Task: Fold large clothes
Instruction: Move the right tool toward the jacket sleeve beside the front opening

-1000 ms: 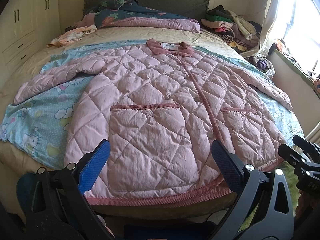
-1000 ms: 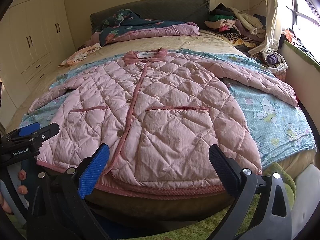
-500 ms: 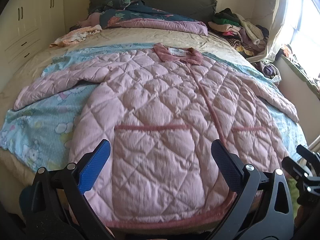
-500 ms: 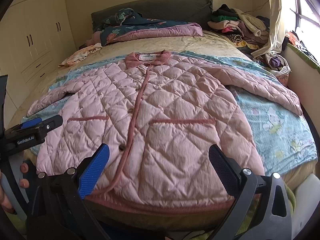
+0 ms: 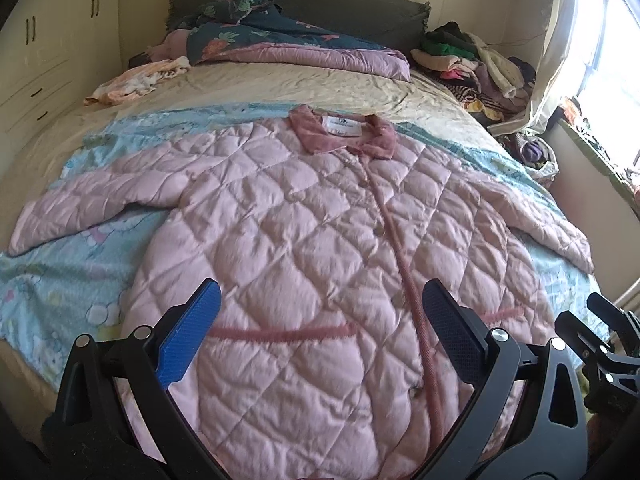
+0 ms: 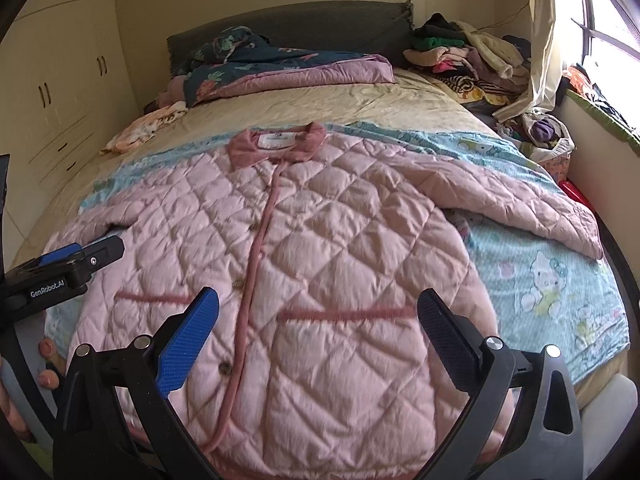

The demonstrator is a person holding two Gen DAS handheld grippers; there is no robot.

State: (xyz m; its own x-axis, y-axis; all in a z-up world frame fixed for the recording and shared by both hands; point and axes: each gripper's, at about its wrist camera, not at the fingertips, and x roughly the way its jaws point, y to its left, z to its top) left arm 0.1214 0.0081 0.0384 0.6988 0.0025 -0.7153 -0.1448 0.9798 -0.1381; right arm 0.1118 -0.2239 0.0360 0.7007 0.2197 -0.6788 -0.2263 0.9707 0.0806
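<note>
A pink quilted jacket (image 5: 312, 216) lies flat and face up on the bed, collar far, sleeves spread to both sides; it also shows in the right wrist view (image 6: 320, 248). My left gripper (image 5: 320, 320) is open and empty, over the jacket's lower left half near the left pocket. My right gripper (image 6: 318, 320) is open and empty, over the lower right half near the right pocket. The left gripper's side (image 6: 64, 268) shows in the right wrist view. The jacket's hem is hidden under both grippers.
A light blue cartoon sheet (image 6: 540, 280) lies under the jacket. A folded purple and floral quilt (image 5: 300, 52) sits by the headboard. A pile of clothes (image 5: 472, 60) fills the far right corner. White cupboards (image 6: 60, 92) stand left, a window right.
Both grippers have moved forward over the jacket, from beyond the bed's foot edge to above its pockets. Both stay open.
</note>
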